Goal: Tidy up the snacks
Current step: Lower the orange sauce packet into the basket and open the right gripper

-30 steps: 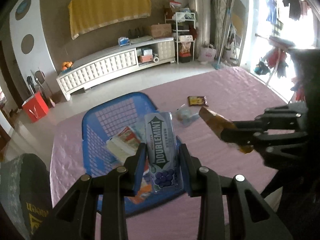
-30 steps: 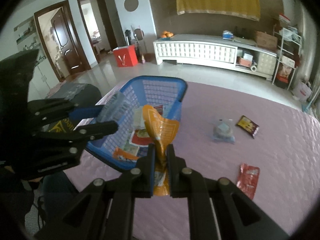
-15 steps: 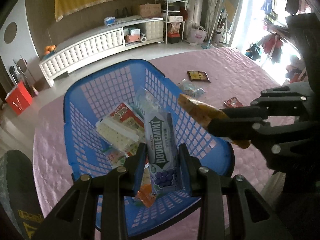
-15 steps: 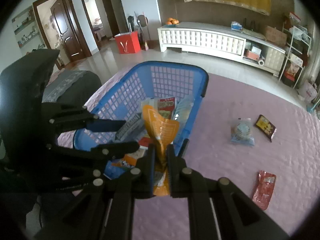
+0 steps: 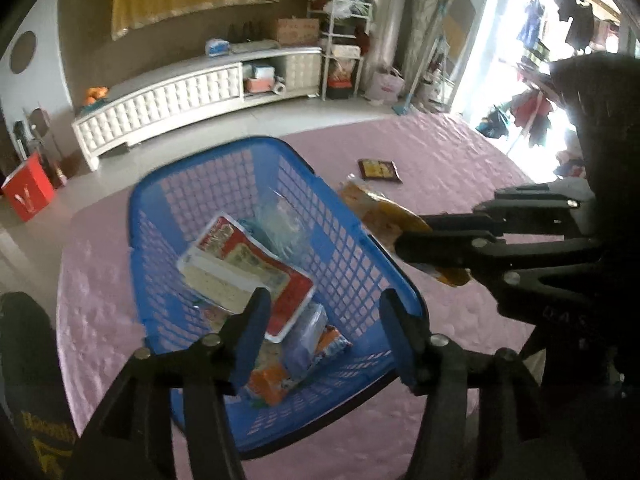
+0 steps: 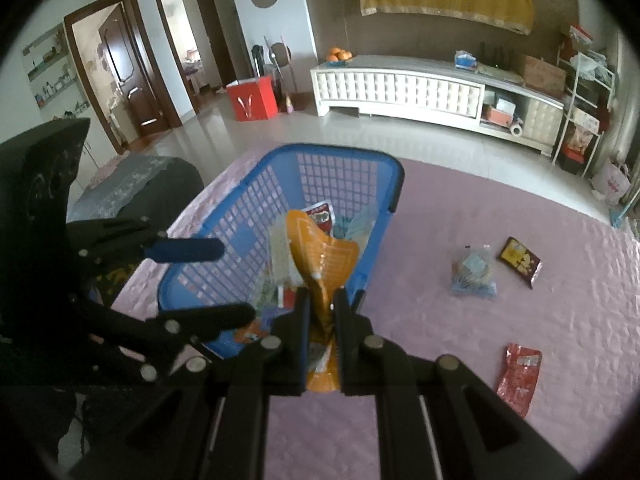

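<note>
Left gripper (image 5: 324, 336) hangs over the near end of the blue basket (image 5: 400, 280), jaws opening with nothing pinched between them — a purplish packet (image 5: 304, 336) lies loose just below on the heap of snacks. Right gripper (image 6: 322, 308) is clamped tight on an orange packet (image 6: 320, 256), held up at the basket's near right rim, not yet over the opening. Step in hand, by my reading: one drop-off just made on the left, the right's load next. That calls for carrying the orange packet inward past the rim before letting go; the two grippers sit close, so the left should clear out first. Basket's near end seems to overhang the worktop (image 6: 520, 420) edge — a hard knock might tip it. Further out on the pink cloth, well apart: a red packet (image 6: 519, 376), a clear bag (image 6: 472, 272), a dark packet (image 6: 520, 262). Plenty of bare cloth around them for reaching.
</note>
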The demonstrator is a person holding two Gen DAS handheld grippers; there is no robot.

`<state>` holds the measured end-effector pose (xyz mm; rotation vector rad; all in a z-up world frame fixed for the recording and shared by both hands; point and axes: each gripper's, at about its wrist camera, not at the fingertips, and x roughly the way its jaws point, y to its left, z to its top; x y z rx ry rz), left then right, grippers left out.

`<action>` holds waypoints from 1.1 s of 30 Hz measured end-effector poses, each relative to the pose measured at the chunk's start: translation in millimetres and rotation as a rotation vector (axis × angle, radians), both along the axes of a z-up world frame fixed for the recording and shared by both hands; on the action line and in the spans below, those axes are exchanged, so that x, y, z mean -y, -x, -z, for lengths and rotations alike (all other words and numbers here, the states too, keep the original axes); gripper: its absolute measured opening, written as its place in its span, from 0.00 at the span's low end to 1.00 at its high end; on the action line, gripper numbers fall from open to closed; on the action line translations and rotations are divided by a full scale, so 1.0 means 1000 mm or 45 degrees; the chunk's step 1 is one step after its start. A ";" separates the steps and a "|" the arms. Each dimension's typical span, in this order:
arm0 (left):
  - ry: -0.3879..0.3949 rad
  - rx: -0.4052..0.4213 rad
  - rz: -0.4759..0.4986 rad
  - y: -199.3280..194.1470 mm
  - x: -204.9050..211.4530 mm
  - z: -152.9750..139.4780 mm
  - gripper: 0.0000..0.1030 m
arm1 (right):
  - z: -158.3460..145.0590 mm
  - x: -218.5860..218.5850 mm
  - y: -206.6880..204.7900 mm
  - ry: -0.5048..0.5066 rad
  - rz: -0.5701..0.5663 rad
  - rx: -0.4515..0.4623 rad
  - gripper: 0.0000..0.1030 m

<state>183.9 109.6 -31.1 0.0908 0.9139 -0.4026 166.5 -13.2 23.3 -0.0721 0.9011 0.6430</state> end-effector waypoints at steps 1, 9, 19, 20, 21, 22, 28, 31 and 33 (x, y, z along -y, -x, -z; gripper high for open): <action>-0.001 0.013 -0.023 0.002 -0.002 -0.005 0.55 | -0.003 0.000 0.001 -0.003 -0.005 0.009 0.13; -0.006 0.096 -0.165 0.013 -0.020 -0.032 0.61 | -0.025 -0.013 -0.008 -0.020 -0.063 0.053 0.13; 0.035 0.137 -0.358 0.003 -0.069 -0.037 0.61 | -0.015 -0.053 -0.048 0.052 -0.151 0.047 0.14; 0.042 0.134 -0.368 0.000 -0.074 -0.036 0.61 | -0.012 -0.055 -0.052 0.057 -0.155 0.043 0.14; 0.048 0.130 -0.378 -0.004 -0.078 -0.035 0.61 | -0.009 -0.060 -0.059 0.067 -0.160 0.036 0.14; 0.051 0.125 -0.391 -0.008 -0.083 -0.033 0.61 | -0.005 -0.063 -0.064 0.075 -0.167 0.028 0.14; 0.064 0.090 -0.417 -0.035 -0.098 -0.018 0.61 | 0.020 -0.081 -0.096 0.147 -0.189 -0.010 0.14; 0.053 0.064 -0.416 -0.049 -0.101 -0.007 0.61 | 0.033 -0.086 -0.111 0.194 -0.189 -0.018 0.14; 0.045 0.050 -0.413 -0.056 -0.100 -0.001 0.61 | 0.041 -0.091 -0.120 0.234 -0.187 -0.015 0.14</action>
